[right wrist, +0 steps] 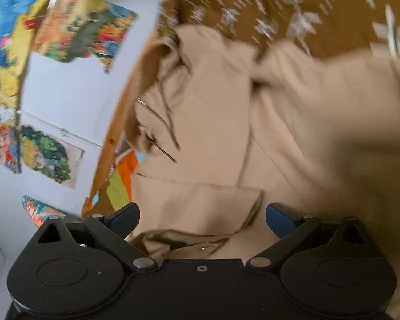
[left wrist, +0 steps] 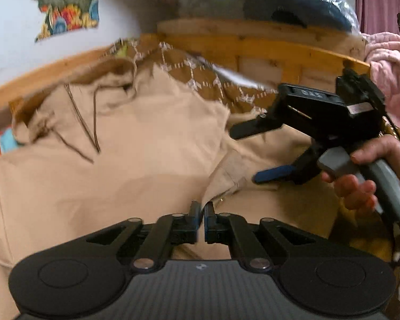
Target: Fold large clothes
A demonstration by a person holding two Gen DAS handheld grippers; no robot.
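Brown patterned bedspread (left wrist: pixel 200 77) | beige hoodie (left wrist: pixel 120 160) pinched by left gripper (left wrist: pixel 202 210)

Both tongs are matte black with silver pivot screws and blue finger pads (right wrist: pixel 278 220). The right tongs (left wrist: pixel 246 157) have a grey handle and trail what looks like a thin black cable.

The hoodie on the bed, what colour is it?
The hoodie is beige, clearest in the left wrist view.
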